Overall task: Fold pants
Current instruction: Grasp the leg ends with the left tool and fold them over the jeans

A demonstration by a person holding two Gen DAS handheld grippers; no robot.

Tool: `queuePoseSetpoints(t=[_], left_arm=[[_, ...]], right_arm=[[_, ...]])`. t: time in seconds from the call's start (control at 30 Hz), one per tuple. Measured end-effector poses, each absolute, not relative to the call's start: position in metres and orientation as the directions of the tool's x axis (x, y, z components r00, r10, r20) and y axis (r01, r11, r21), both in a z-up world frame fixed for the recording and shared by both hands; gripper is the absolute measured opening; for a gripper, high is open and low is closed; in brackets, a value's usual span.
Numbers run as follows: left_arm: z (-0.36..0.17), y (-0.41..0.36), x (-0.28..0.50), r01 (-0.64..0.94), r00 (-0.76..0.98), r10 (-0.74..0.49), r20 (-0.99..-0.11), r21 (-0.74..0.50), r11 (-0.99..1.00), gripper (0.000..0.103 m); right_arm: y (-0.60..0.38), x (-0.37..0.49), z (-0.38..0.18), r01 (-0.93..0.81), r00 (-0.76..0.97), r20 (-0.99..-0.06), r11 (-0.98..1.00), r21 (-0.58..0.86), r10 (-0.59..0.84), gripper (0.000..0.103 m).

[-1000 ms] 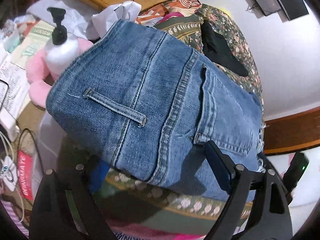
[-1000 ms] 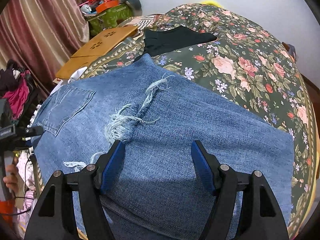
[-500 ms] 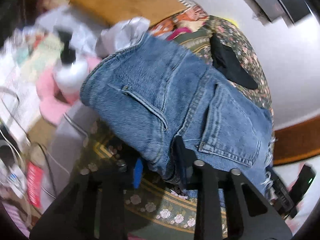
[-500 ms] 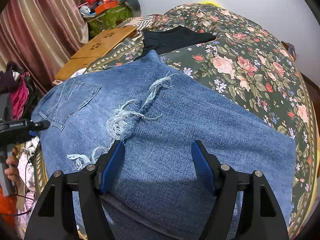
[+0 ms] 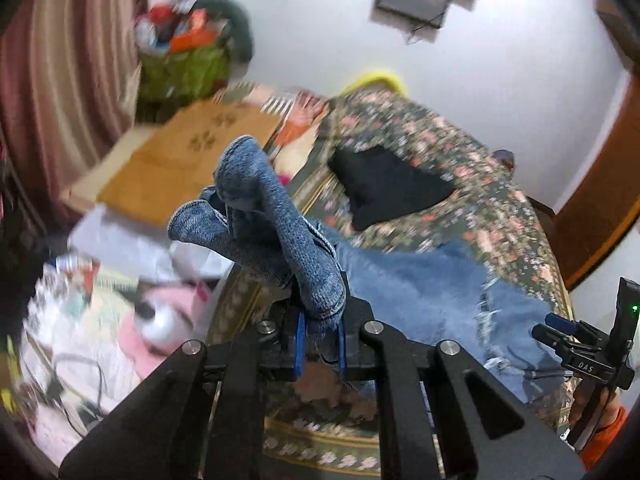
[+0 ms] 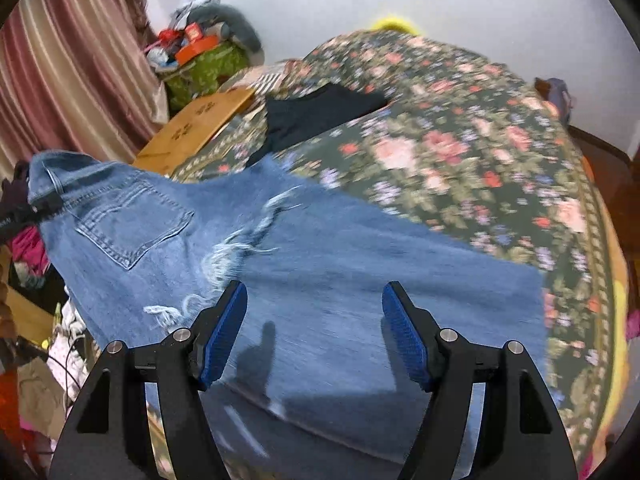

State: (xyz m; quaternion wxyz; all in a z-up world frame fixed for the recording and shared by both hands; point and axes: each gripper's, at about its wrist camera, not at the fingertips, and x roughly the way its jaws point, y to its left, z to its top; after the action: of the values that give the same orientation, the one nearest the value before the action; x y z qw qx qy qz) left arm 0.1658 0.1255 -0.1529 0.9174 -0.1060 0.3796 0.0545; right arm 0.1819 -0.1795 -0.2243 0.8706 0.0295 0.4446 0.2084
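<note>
Denim pants (image 5: 280, 232) pinched in left gripper (image 5: 320, 344).

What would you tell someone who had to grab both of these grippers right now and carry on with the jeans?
Left gripper: shut on the jeans, waistband end bunched and lifted off the floral bedspread.
Right gripper: open, hovering over the leg end, holding nothing.
Jeans: legs lie spread on the bed, back pocket facing up.
Done: waist end picked up.
Left: probably carry the waist over onto the legs, lay it down, smooth it.
</note>
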Motion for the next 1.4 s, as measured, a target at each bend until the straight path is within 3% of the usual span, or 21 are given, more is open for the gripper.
queuePoseSetpoints(t=[0.43, 0.83, 1.13, 1.4], left_arm=[[-0.082, 0.015, 0.192, 0.051, 0.792, -0.083, -0.605, -0.069, 0.996, 0.01], [-0.072, -0.088, 0.211, 0.26, 0.749, -0.247, -0.615, -0.07, 0.963, 0.009], [-0.12, -0.19, 0.213, 0.459, 0.592, -0.392, -0.704, -0.105, 0.882, 0.009], [-0.213, -0.233, 0.215, 0.5, 0.374, -0.375, -0.848, -0.156, 0.852, 0.009]], right_arm=[[-0.311, 0.143, -0.246, -0.099, 0.556, -0.807, 0.98, 0.174, 0.2, 0.067], [-0.339, 0.147, -0.295, -0.059, 0.475, -0.816, 0.937, 0.344, 0.33, 0.067], [-0.339, 0.149, -0.299, -0.077, 0.48, -0.809, 0.935, 0.346, 0.339, 0.067], [-0.341, 0.145, -0.297, -0.07, 0.492, -0.804, 0.935, 0.346, 0.334, 0.067]])
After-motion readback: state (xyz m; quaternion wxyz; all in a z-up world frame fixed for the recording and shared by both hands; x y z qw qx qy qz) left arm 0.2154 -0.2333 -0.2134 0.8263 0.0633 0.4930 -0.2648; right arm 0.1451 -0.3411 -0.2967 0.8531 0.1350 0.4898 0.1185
